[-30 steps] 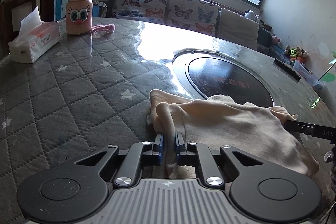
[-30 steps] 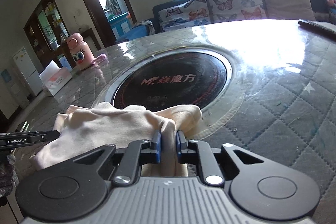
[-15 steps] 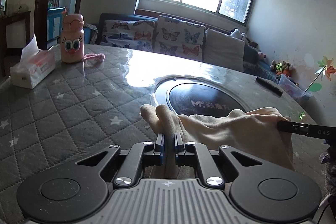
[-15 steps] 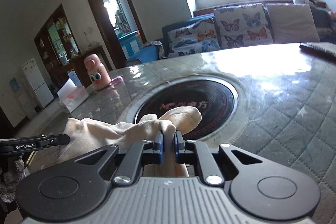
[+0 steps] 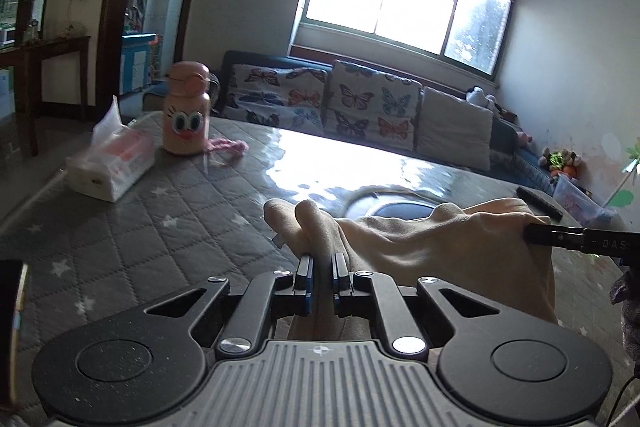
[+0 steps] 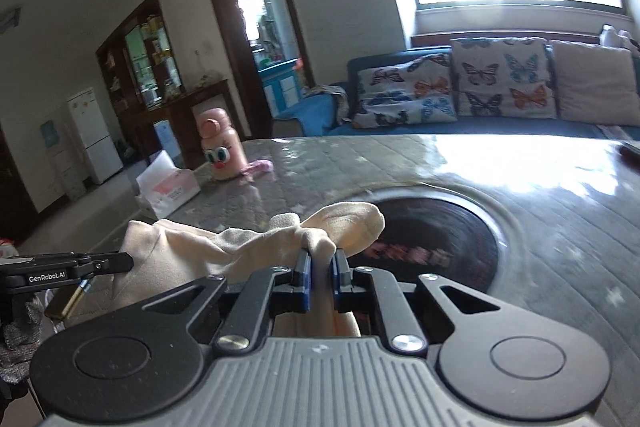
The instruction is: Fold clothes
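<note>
Grey quilted star-print table (image 5: 132, 227) with tissue pack (image 5: 114, 163), pink bottle (image 5: 186, 109), dark round inset (image 6: 436, 239)

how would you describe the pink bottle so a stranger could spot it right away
Start at the large round table with the grey quilted star cover and look to its far left edge. There the pink bottle stands upright between a white tissue pack and a pink cord. It alone has a cartoon face with big eyes.
</note>
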{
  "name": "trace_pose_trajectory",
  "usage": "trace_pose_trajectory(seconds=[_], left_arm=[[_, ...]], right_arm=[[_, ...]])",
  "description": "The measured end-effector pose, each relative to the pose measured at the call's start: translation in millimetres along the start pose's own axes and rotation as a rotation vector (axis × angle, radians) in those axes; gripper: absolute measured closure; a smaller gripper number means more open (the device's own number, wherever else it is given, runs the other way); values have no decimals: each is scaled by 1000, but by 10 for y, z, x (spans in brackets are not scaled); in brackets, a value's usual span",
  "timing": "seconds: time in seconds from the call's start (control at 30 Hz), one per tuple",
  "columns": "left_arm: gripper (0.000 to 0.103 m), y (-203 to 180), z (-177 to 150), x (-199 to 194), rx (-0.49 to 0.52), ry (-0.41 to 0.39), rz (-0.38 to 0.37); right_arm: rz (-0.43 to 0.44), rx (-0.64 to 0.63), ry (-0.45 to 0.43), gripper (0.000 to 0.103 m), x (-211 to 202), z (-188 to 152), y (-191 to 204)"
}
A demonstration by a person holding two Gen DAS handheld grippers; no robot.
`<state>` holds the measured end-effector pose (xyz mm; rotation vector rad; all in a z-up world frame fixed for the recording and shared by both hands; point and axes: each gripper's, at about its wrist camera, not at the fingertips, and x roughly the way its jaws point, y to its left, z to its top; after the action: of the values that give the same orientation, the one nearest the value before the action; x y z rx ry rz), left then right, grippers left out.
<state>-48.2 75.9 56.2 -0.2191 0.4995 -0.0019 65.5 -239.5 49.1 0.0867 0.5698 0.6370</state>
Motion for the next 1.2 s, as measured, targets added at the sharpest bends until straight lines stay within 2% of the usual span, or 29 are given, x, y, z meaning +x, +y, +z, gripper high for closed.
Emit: trace_pose_trajectory(seconds=[0.27,0.47,0.57,0.7,0.83,0.9,0.93,1.2], left_arm=[[93,413,155,-43,-25,-35,117],[93,670,97,32,-48,-5,185],[93,797,60,75,-60,12,218],[92,966,12,132,-75,35,262],[82,942,34,296,-59,58,248],[78,914,52,387,-48,70,236],[77,900,61,432,-42,76,230],[77,788,131,796,2,123,184]], right_arm=[[87,-42,29,94,591,263,303],[156,-57,57,94,1004,333,564],[161,-70,88,94,1228,320,630],[111,-81,132,88,1494,241,658],[86,-120,163,87,1593,190,701],[94,-153,179,81,1630,187,758],[98,-159,181,77,1634,184,772],[127,-231,233,72,1891,161,979]])
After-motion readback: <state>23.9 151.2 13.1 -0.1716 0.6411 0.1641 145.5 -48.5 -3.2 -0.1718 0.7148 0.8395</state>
